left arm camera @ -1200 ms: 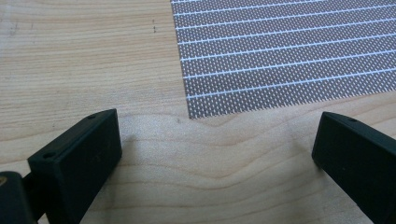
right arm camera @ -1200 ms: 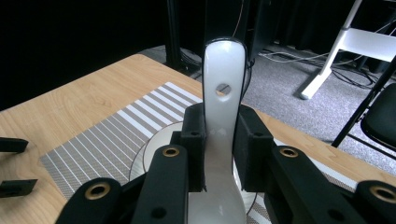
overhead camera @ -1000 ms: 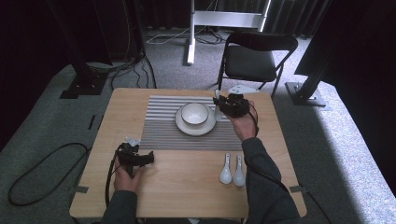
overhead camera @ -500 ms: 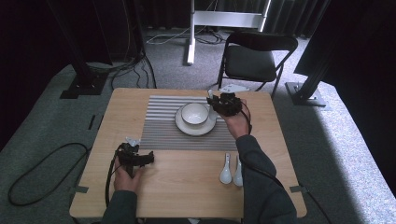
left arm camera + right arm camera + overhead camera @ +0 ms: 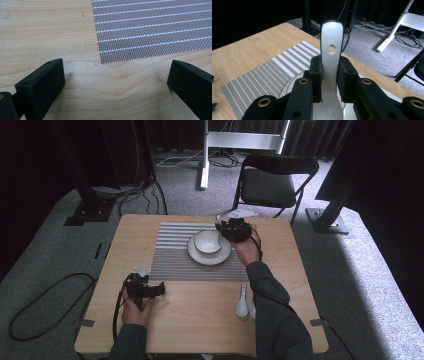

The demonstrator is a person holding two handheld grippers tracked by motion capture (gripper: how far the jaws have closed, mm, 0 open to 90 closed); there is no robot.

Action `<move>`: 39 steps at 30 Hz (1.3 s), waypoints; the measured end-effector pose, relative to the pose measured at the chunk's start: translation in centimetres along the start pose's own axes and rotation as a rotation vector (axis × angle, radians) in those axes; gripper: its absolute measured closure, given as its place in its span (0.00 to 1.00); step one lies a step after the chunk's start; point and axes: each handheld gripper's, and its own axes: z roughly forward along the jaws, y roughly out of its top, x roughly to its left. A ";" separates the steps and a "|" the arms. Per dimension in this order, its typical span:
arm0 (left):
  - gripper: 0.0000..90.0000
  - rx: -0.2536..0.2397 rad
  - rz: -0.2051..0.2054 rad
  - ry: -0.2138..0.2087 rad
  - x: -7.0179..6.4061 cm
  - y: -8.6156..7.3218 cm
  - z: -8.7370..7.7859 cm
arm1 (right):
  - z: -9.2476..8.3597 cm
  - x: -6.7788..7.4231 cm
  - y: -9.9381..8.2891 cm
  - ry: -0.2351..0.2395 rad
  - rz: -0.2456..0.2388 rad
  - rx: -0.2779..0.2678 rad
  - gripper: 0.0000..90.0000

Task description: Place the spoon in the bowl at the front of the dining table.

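A white bowl [image 5: 208, 241] stands on a white plate [image 5: 195, 255] on the striped placemat [image 5: 172, 260]. At the bowl's right rim my right gripper [image 5: 226, 231] is shut on a white ceramic spoon [image 5: 218, 220] whose handle sticks up. In the right gripper view the spoon [image 5: 331, 47] runs up between the two jaws of the right gripper [image 5: 329, 75], which press on its handle; its scoop end is hidden below. My left gripper [image 5: 156, 289] rests at the table's front left, open. In the left gripper view the left gripper [image 5: 117, 77] has bare wood between its jaws, near the placemat [image 5: 150, 30] corner.
Two more white spoons [image 5: 242, 305] lie side by side on the wooden table [image 5: 200, 330] at the front right, beside the right forearm. A black folding chair [image 5: 272, 182] stands behind the table's far edge. Cables trail on the floor at the left.
My right gripper has carried the spoon leftward and slightly down, from the plate's right side to the bowl's rim. The left gripper has stayed put.
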 end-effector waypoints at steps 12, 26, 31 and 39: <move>0.02 0.001 0.002 0.000 0.0 0.0 0.0 | 1.5 0.1 0.4 -0.002 -0.001 0.025 0.84; 0.02 0.005 0.005 0.000 0.0 0.0 0.0 | 3.8 0.3 0.4 -0.012 -0.007 0.062 0.84; 0.02 0.005 0.004 -0.001 0.0 0.0 0.0 | 5.0 0.4 0.0 -0.020 -0.011 0.090 0.84; 0.02 0.005 0.003 0.000 0.0 0.0 0.0 | 6.6 1.2 -1.1 -0.013 -0.049 0.151 0.84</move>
